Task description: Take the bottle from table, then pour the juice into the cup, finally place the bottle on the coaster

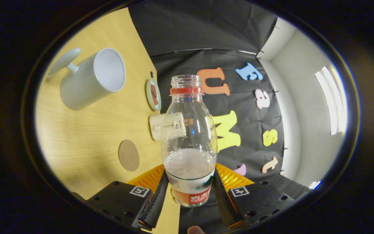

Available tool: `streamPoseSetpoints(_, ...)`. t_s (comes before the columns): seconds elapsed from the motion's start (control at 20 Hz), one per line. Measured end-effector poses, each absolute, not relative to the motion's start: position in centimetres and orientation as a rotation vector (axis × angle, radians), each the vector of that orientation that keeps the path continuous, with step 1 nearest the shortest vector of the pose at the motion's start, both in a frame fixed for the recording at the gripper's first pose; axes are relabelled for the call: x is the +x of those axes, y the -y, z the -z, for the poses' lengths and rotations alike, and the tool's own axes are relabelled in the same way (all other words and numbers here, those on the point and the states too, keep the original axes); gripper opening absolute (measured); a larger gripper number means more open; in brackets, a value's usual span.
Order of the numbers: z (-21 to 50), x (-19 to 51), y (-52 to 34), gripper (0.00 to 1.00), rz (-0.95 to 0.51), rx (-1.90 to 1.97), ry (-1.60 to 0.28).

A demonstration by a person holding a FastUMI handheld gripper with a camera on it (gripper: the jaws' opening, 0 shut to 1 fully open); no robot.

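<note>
The gripper (189, 198) squeezes the bottle (189, 143) low down, one finger on each side. The bottle runs straight out from the fingers, open mouth pointing away. The table (86, 146) looks tipped sideways. Further off lie the round coaster (129, 155) and the white cup (91, 79).

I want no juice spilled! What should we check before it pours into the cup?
1. Gripper holding the bottle: ok, both fingers press on its lower part.
2. Bottle cap off: ok, the mouth is open.
3. Liquid inside: ok, roughly the lower third is filled.
4. Cup ready: ok, its mouth is uncovered.
5. Bottle mouth over the cup: not ok, the cup sits off to one side.
6. Coaster free: ok, nothing on it.
</note>
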State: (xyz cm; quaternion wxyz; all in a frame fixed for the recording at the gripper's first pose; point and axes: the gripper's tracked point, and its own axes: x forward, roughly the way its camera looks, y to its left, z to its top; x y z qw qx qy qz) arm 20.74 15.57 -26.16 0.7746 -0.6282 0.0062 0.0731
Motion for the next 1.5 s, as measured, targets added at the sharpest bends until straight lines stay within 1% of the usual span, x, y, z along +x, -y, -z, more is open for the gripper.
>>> streamPoseSetpoints(0.5, 27.2, 20.4, -18.2, 0.75, -0.200, -1.520, 0.032)
streamPoseSetpoints(1.0, 25.8, 20.5, -18.7, 0.75, -0.211, -1.672, 0.090)
streamPoseSetpoints(1.5, 25.2, 20.7, -18.8, 0.75, -0.216, -1.711, 0.097)
